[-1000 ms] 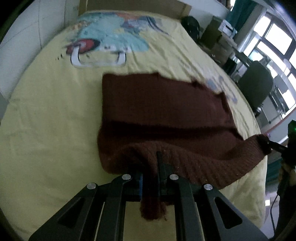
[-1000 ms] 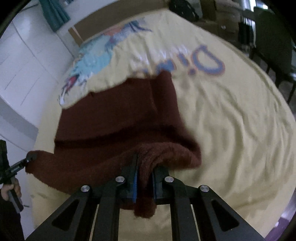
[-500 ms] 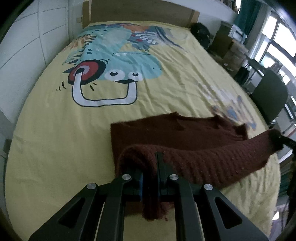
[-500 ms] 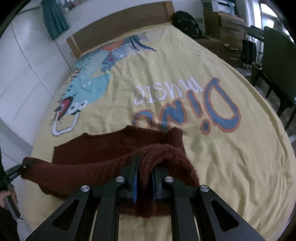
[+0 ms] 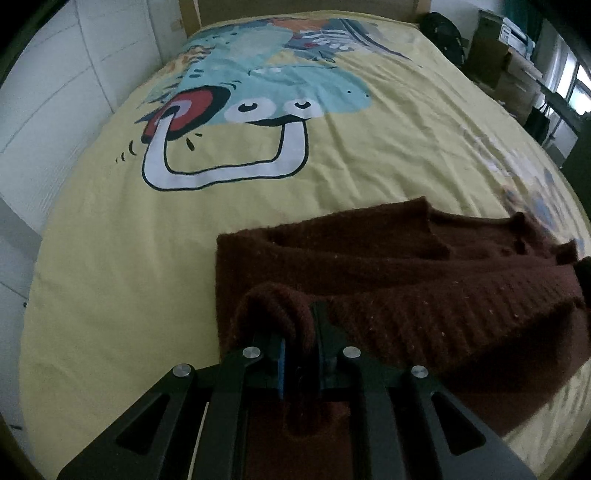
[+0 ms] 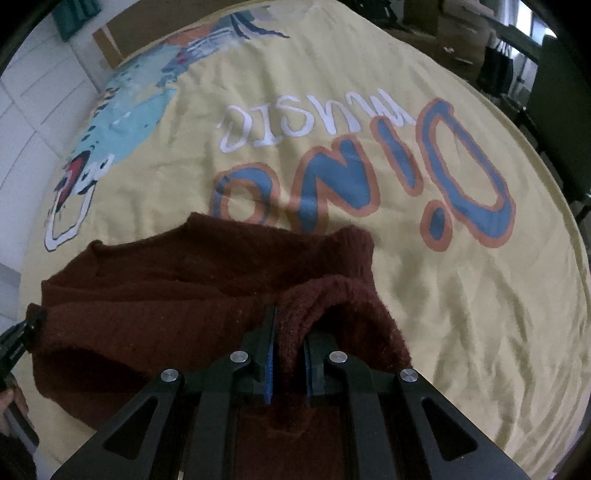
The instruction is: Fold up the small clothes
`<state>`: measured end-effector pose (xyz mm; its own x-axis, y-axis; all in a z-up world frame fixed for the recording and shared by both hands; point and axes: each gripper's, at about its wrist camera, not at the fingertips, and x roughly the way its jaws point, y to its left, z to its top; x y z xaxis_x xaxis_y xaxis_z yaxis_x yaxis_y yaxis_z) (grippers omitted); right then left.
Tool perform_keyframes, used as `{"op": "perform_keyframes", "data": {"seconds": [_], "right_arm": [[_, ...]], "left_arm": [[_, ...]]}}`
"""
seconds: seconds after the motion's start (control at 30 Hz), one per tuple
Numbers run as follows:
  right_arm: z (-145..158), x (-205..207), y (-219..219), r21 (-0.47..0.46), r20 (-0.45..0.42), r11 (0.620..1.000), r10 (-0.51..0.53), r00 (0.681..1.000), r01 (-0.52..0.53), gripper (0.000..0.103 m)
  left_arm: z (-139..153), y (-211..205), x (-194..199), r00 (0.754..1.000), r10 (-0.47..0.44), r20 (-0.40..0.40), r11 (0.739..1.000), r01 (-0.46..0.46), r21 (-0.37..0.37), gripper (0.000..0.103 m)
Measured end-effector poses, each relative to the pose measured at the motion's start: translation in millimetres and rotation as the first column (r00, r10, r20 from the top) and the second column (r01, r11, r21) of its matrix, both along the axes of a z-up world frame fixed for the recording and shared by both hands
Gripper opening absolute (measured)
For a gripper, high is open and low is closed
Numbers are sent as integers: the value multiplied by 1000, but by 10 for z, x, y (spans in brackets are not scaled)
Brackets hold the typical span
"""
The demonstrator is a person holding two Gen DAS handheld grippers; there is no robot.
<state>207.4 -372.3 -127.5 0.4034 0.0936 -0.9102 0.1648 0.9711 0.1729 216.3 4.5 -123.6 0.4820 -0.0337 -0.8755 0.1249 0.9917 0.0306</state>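
Note:
A dark red knitted sweater [image 5: 406, 266] lies on the yellow bedspread [image 5: 110, 258], its near edge lifted and doubled over the rest. My left gripper [image 5: 299, 332] is shut on the sweater's near left corner. My right gripper [image 6: 288, 339] is shut on the near right corner of the sweater [image 6: 166, 288]. The ribbed hem hangs between the two grippers. The left gripper's tip also shows at the left edge of the right wrist view [image 6: 22, 332].
The bedspread carries a blue dinosaur print [image 5: 258, 92] and "Dino music" lettering [image 6: 369, 166]. A wooden headboard [image 5: 295, 5] stands at the far end. White wall panels [image 5: 55, 92] run along the left. A dark chair [image 6: 561, 110], boxes and a bag [image 5: 447, 33] stand on the right.
Both grippers have carried the sweater's near edge forward over the rest of it and lowered it. The visible flat part of the sweater has become shorter.

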Motion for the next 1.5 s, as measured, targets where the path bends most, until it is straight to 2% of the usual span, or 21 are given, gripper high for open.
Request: {"op": "perform_keyframes", "data": {"seconds": [0.2, 0.23, 0.3, 0.33, 0.37, 0.4, 0.47, 0.53, 0.57, 0.67, 0.73, 0.77, 0.8, 0.93, 1.07, 1.2, 1.33, 1.5], "right_arm": [[-16, 12, 60, -29, -11, 999, 16, 1000, -17, 15], [-1, 8, 68, -34, -9, 999, 15, 1000, -16, 16], [43, -7, 79, -39, -1, 999, 12, 1000, -12, 21], [83, -20, 89, -40, 5, 999, 12, 1000, -12, 25], [112, -28, 98, -43, 11, 999, 12, 1000, -12, 35], [156, -40, 113, -48, 21, 999, 14, 1000, -13, 53], [239, -60, 140, -58, 47, 998, 15, 999, -12, 69], [327, -89, 177, -65, 74, 998, 20, 997, -15, 77], [372, -113, 207, -69, 91, 998, 22, 996, -15, 85], [420, -191, 342, -67, 123, 997, 53, 991, -45, 87], [376, -262, 484, -79, 119, 994, 87, 989, -78, 93], [351, -292, 547, -87, 119, 992, 102, 988, -92, 100], [317, -332, 626, -97, 119, 989, 121, 985, -110, 103], [113, -563, 933, -161, 139, 972, 192, 971, -170, 103], [-146, -717, 1049, -186, 123, 963, 219, 968, -194, 103], [-339, -769, 913, -194, 96, 967, 187, 978, -166, 103], [-356, -796, 599, -197, 95, 975, 127, 987, -107, 103], [-408, -823, 371, -157, 90, 984, 104, 991, -89, 103]], "left_arm": [[0, -16, 15, 1000, 12, -6, 1000, -12, 13, 14], [13, -9, 17, 1000, 17, -10, 1000, -17, 7, 18], [66, -12, 5, 1000, 21, -20, 1000, -21, -18, 35], [93, -16, 5, 1000, 20, -24, 999, -21, -33, 47], [127, -28, 3, 1000, 17, -24, 999, -18, -46, 55], [172, -55, -6, 1000, 13, -19, 999, -14, -45, 59], [256, -110, -27, 1000, 4, -3, 999, -4, -38, 77], [342, -170, -61, 1000, -21, 3, 997, 21, -71, 83], [366, -195, -78, 1000, -31, 6, 996, 31, -82, 88], [403, -312, -182, 998, -62, 24, 992, 65, -111, 101], [372, -420, -269, 996, -90, 23, 990, 92, -110, 102], [334, -476, -313, 994, -105, 16, 988, 106, -111, 102], [284, -535, -361, 993, -122, 5, 986, 122, -116, 102], [64, -671, -524, 989, -146, -20, 983, 143, -112, 102], [-195, -690, -645, 985, -159, -60, 984, 154, -90, 102], [-325, -511, -716, 989, -135, -54, 990, 132, -58, 102], [-332, -308, -753, 992, -115, -44, 992, 113, -52, 102], [-370, -234, -807, 993, -112, -37, 993, 110, -52, 102]]}}
